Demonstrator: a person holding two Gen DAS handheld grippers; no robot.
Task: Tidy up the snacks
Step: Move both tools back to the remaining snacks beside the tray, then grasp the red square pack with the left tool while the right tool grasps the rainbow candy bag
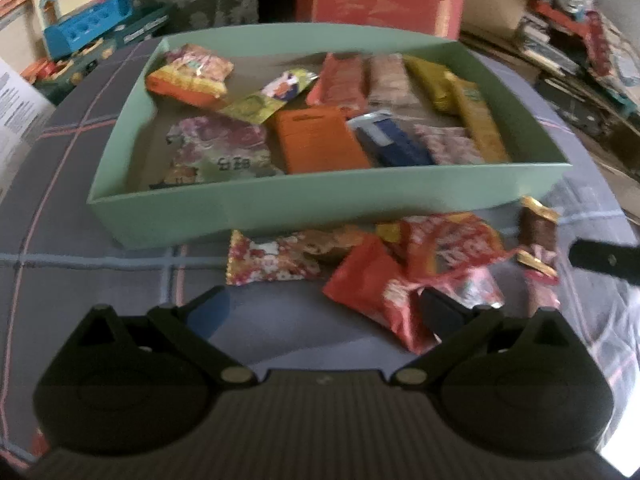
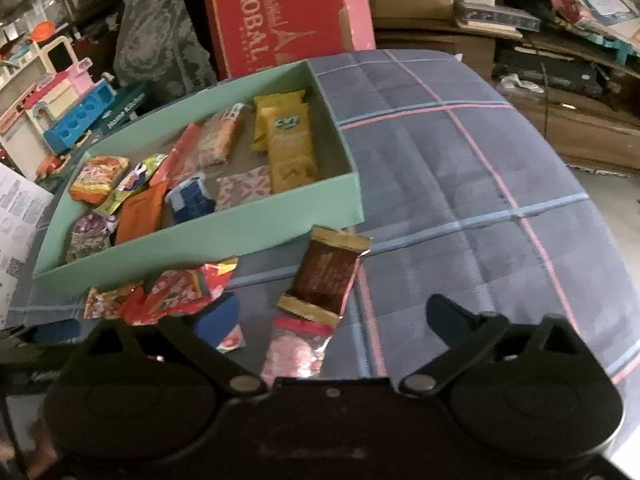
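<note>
snacks [image 1: 400,272] beside green box [image 1: 280,208] | brown bar [image 2: 326,276] whole only right view

Mint-green box [image 1: 320,208]; grey-blue plaid cloth [image 2: 460,168]; brown-gold wrapper [image 2: 326,270].

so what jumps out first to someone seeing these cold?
The mint-green box at the centre of the plaid bedspread, filled with mixed snack packets. Next, the loose wrappers in front of it: a red packet and a brown-and-gold bar. Both grippers, left and right, are open and empty.
</note>
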